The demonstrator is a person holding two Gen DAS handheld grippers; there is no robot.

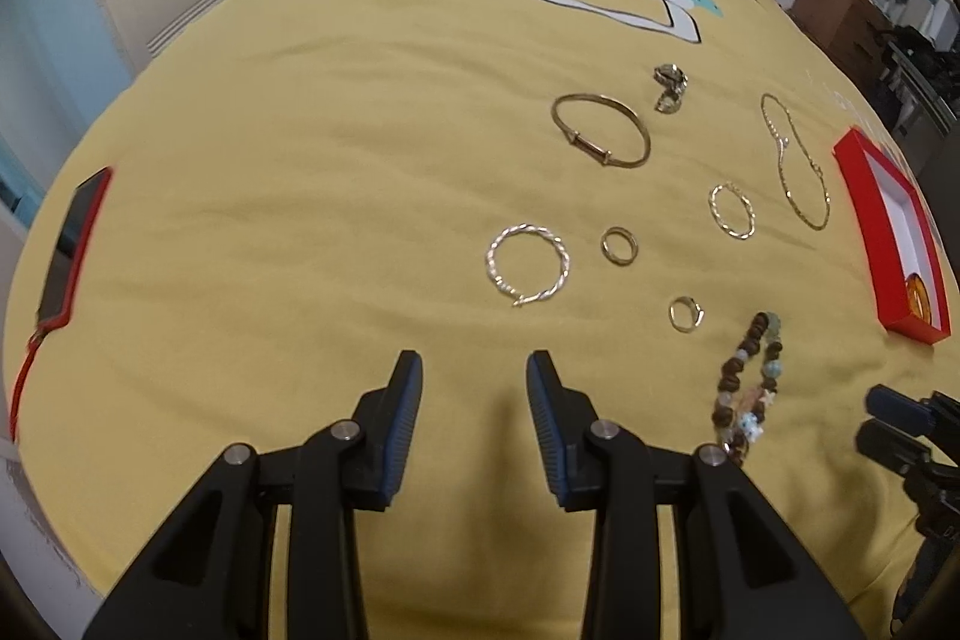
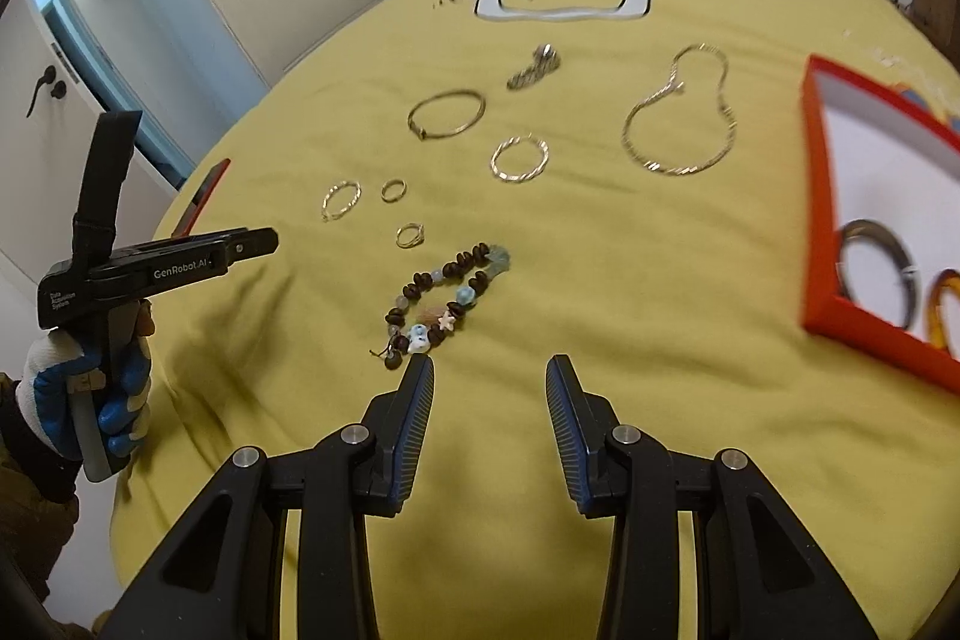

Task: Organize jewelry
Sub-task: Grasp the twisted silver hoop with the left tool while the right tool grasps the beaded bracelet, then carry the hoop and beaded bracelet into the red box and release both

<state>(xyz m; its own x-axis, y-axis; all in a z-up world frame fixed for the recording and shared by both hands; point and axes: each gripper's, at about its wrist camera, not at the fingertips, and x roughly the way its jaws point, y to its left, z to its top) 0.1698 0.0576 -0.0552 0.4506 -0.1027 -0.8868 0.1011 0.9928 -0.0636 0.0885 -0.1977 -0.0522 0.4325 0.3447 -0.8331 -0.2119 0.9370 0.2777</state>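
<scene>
While the red box (image 2: 811,196) at the bed's right holds a grey bangle (image 2: 877,274) and an orange one (image 2: 942,307), other jewelry lies loose on the yellow cover (image 2: 600,280). Left gripper (image 1: 474,364) and right gripper (image 2: 489,370) hover spread, empty, beaded bracelet (image 2: 447,304) just ahead of the right.

The left hand-held gripper (image 2: 264,241), seen from the right wrist view, carries white lettering on its black body: "GenRobot.AI" along the side arm, and a smaller 3-line label nearer the handle that appears to read "Data Acquisition System", though it is tiny and hard to confirm. No other readable text or numbers show in either view.
</scene>
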